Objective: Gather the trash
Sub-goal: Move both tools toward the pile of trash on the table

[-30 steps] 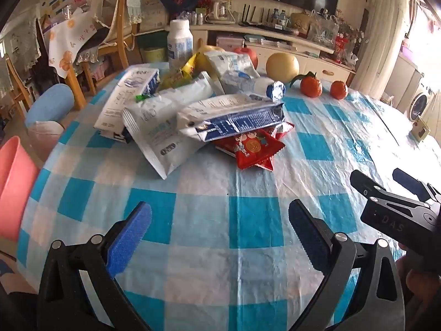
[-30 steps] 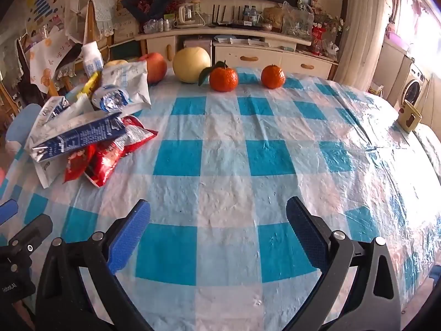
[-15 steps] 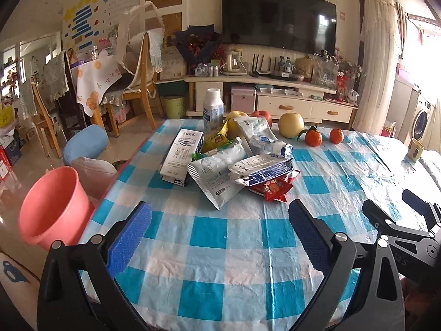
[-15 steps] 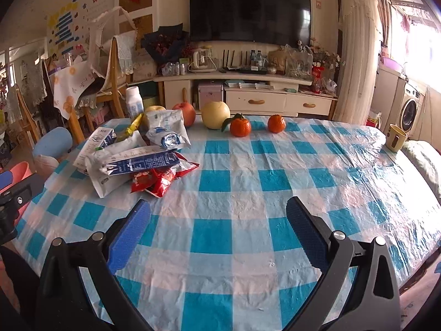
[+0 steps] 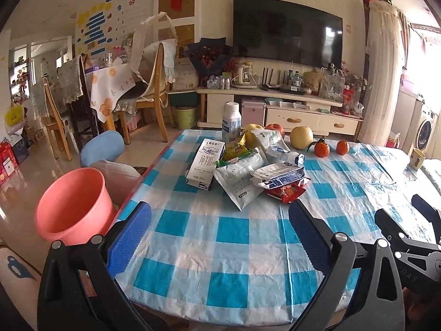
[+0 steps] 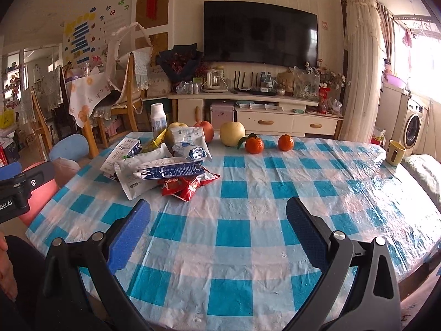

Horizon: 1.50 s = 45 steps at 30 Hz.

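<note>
A pink bin [image 5: 73,201] stands on the floor left of the table [image 5: 234,248]. The trash pile [image 5: 248,171] lies mid-table: light, crinkly, slippery wrappers, best pinched by an edge. Left gripper [image 5: 217,237] and right gripper [image 6: 216,234] hang empty, jaws spread.

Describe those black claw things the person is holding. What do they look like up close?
Each is a black plastic frame with two long arms and silver screw heads. The left gripper and right gripper both have textured blue pads lining the jaws. White lettering marks their bodies, partly legible, such as "bot.AI". No cables or sleeves show.
</note>
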### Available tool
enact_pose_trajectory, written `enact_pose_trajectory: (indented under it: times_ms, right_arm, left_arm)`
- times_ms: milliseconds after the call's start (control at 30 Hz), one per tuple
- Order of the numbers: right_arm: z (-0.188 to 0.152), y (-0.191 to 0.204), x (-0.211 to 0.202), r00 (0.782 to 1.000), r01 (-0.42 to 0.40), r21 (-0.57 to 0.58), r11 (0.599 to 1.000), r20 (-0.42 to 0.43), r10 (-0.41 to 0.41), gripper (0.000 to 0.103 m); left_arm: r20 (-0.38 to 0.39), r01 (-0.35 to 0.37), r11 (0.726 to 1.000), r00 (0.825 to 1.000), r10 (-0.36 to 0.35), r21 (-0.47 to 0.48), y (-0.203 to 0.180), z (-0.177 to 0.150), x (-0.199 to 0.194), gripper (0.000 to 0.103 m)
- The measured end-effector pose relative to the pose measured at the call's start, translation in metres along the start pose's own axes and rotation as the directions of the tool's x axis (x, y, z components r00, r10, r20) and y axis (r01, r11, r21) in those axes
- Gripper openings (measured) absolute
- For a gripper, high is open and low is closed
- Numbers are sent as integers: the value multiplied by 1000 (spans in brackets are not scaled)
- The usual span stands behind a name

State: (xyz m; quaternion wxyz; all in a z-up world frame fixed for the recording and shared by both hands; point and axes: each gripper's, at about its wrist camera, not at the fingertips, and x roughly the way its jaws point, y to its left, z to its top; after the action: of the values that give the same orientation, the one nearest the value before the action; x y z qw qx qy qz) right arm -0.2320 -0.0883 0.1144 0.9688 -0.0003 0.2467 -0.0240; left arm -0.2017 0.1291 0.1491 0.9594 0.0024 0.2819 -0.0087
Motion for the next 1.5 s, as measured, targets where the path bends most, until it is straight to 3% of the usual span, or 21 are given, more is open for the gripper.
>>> enact_pose_trajectory:
  times_ms: [367, 1067, 1500]
  right_arm:
    - [2, 10, -4, 998, -34, -27, 999, 53, 36, 99]
    - [-3, 17, 13, 998, -59, -42, 997, -24, 58, 99]
    - [-6, 28, 25, 993, -113, -123, 986, -52, 108, 99]
  left_arm:
    - [1, -15, 1000, 1000, 15, -7, 6, -7, 0, 98]
    - [-34, -40, 999, 999, 39, -31, 12, -15, 21, 98]
    - [-78, -31, 999, 997, 27, -44, 20, -21, 44, 98]
